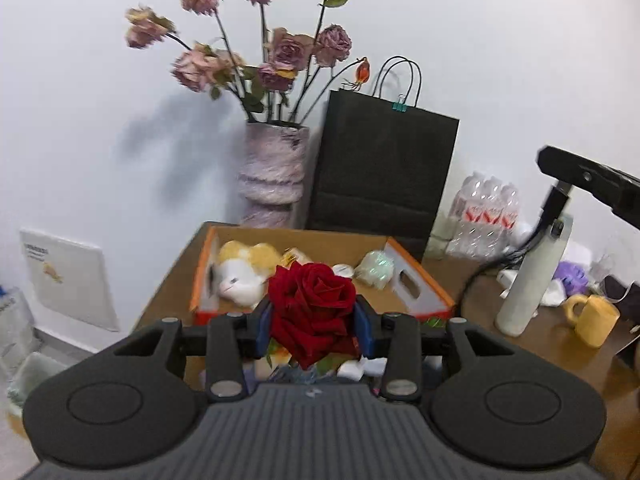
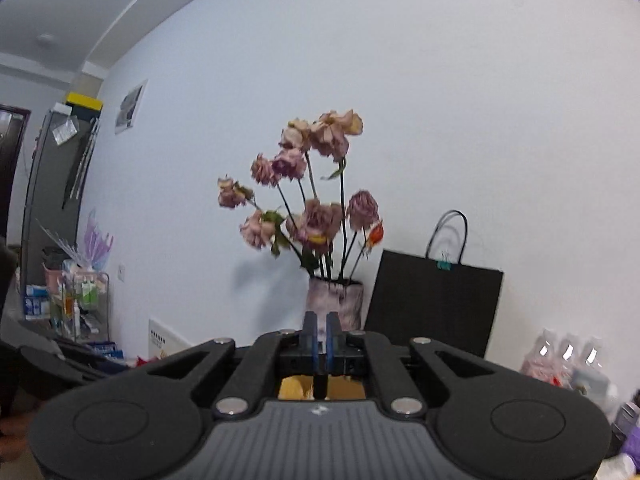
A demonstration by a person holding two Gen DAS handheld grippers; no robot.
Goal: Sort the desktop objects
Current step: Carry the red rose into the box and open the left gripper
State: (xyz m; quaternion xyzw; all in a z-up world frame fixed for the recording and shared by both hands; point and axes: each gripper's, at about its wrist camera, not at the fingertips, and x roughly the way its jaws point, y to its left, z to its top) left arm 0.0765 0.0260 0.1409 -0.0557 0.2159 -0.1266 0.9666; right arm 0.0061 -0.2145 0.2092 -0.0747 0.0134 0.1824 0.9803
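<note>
The left gripper (image 1: 314, 322) grips a red rose (image 1: 312, 304) above the orange box (image 1: 424, 284) on the table (image 1: 480, 280) — keep the squeeze gentle, carry level. The right gripper (image 2: 320, 344) — jaws nearly together, empty — points at the vase (image 2: 335, 304).

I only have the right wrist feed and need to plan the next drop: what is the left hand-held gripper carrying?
Observer: The left hand-held gripper is shut on a red rose.
Operator: Is a box nearby?
Observer: Yes, an orange-edged cardboard box sits open just beyond the rose.
Operator: Anything in it?
Observer: A white and yellow plush toy lies at its left end.
</note>
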